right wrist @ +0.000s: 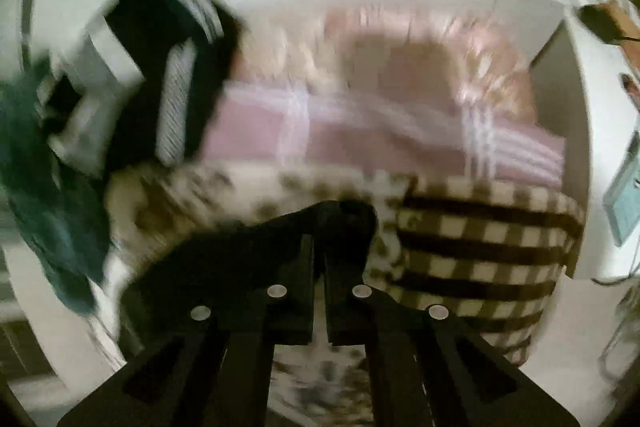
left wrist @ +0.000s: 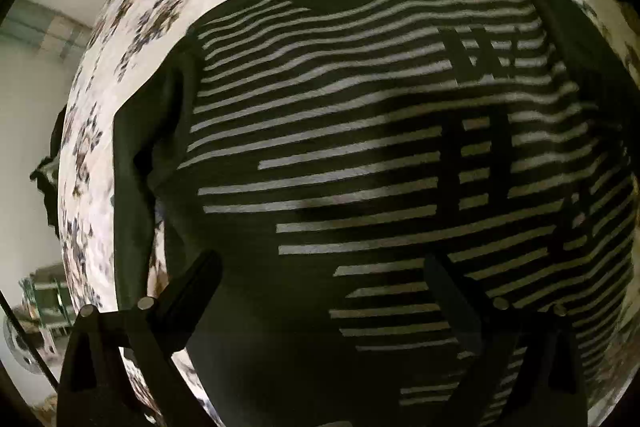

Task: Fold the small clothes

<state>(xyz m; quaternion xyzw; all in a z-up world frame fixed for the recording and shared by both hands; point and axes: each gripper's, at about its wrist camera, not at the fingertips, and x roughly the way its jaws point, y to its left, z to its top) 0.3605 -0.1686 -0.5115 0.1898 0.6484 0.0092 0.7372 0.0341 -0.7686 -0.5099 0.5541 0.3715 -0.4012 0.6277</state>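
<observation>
A small dark shirt with pale stripes (left wrist: 352,131) lies flat on a floral bedsheet (left wrist: 132,39), neck hole at the top. My left gripper (left wrist: 320,275) is open above its lower part, fingers wide apart and empty. In the blurred right wrist view, my right gripper (right wrist: 318,251) is shut on a dark piece of cloth (right wrist: 280,231) that drapes over the fingertips, above the floral sheet (right wrist: 240,195).
A heap of dark, teal and striped clothes (right wrist: 132,83) lies at the left in the right wrist view. A pink folded blanket (right wrist: 380,135) and a brown checked blanket (right wrist: 480,251) lie ahead. White walls stand beyond the bed.
</observation>
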